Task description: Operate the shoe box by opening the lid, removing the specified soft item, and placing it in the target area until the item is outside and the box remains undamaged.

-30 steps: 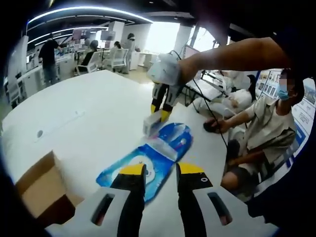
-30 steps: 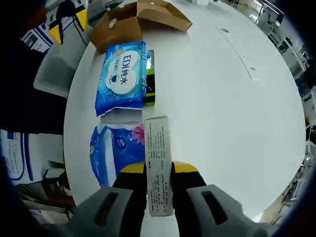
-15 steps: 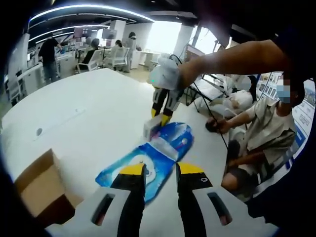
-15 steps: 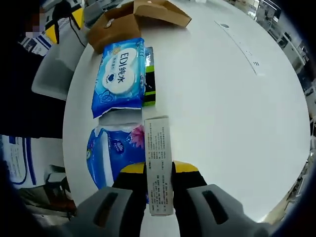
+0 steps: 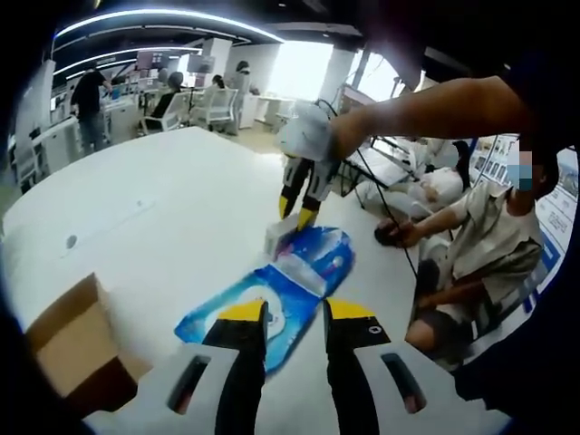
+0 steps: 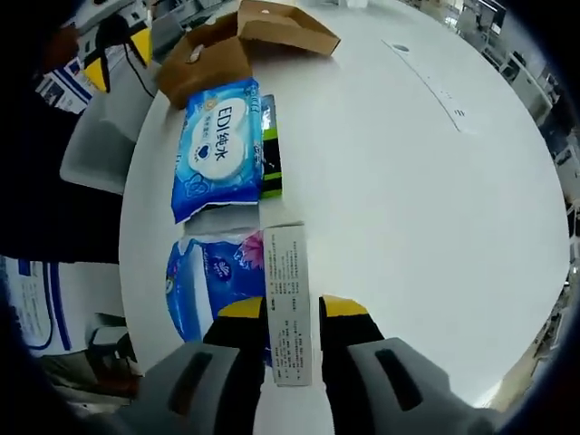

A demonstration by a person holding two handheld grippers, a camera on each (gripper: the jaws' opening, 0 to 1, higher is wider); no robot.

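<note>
Your right gripper [image 6: 291, 313] is clamped on a slim white printed carton [image 6: 287, 304], stiff card that looks light, set down beside the lower blue wipes pack [image 6: 204, 276]. The shoe box [image 6: 237, 41] sits open at the far end. Those packs are glossy film over soft filling, so pinch mid-body, not the slick edge. Your left gripper [image 5: 294, 317] hangs empty, jaws apart, over the white table [image 5: 154, 217].
</note>
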